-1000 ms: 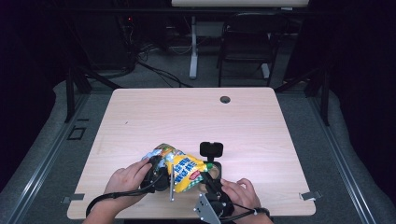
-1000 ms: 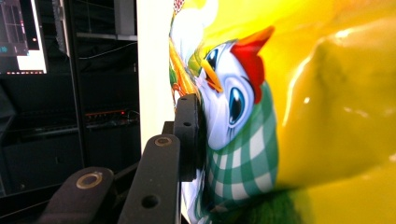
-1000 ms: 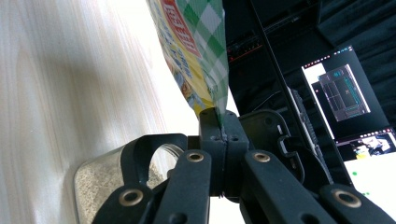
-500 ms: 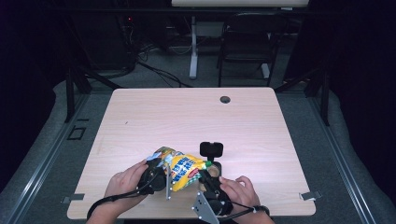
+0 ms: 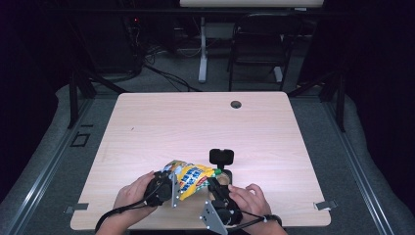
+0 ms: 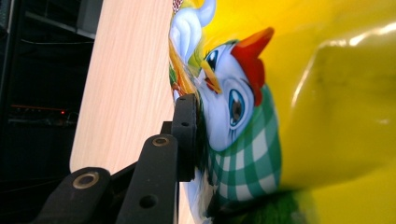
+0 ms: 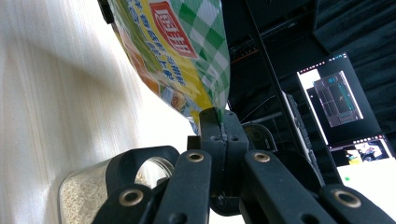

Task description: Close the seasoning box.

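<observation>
Both grippers hold one yellow snack bag [image 5: 188, 177] up off the wooden table [image 5: 161, 127], stretched between them near the table's front edge. The left gripper [image 5: 172, 188] is clamped on the bag's fat body: in the left gripper view one black jaw presses into the printed cartoon bird, and the bag [image 6: 299, 107] bulges across where the other jaw would be, so the far pad's contact is a fair guess and not something seen. The right gripper [image 5: 214, 182] has its jaws brought fully together on the bag's thin sealed edge; in the right gripper view the green-checked corner of the bag [image 7: 187, 60] runs straight into the closed jaw tips.

Judging by this two-sided hold, the step in hand is pulling the seal apart to open the bag. The next move calls for the right jaws to keep their pinch on the edge while the two hands draw away from each other, with the left grip firm enough that the slick foil does not slide out.

By count: one snack bag, two grippers, and one glass jar [image 7: 88, 196] of pale grains just below the right jaws. A black lid [image 5: 221, 156] lies just beyond those jaws.
</observation>
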Action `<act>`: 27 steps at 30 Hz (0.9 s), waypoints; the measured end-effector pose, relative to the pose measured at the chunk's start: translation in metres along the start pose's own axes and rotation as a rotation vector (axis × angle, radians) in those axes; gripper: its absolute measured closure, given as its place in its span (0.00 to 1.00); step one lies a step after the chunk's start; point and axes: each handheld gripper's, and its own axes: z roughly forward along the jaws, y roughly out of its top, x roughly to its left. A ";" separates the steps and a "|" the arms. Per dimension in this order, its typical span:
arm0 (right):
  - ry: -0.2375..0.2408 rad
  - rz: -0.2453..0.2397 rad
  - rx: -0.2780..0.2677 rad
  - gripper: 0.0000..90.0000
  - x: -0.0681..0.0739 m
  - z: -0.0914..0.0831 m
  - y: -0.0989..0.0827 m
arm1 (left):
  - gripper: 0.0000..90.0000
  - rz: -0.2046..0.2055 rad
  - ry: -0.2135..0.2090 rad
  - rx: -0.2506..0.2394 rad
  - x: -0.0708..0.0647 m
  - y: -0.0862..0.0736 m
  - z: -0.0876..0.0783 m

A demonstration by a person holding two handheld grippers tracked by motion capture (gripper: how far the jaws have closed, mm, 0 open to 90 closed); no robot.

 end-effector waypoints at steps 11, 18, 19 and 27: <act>0.003 0.006 -0.004 1.00 0.001 0.002 -0.001 | 0.79 -0.043 -0.029 -0.023 -0.003 -0.002 0.005; 0.006 -0.003 0.002 1.00 0.001 0.002 0.000 | 0.75 -0.063 -0.056 -0.033 -0.005 -0.004 0.008; 0.006 -0.004 0.003 1.00 0.001 0.002 0.000 | 0.74 -0.064 -0.059 -0.033 -0.005 -0.004 0.008; 0.009 0.002 0.000 1.00 0.003 0.003 -0.002 | 0.70 -0.085 -0.076 -0.041 -0.008 -0.005 0.012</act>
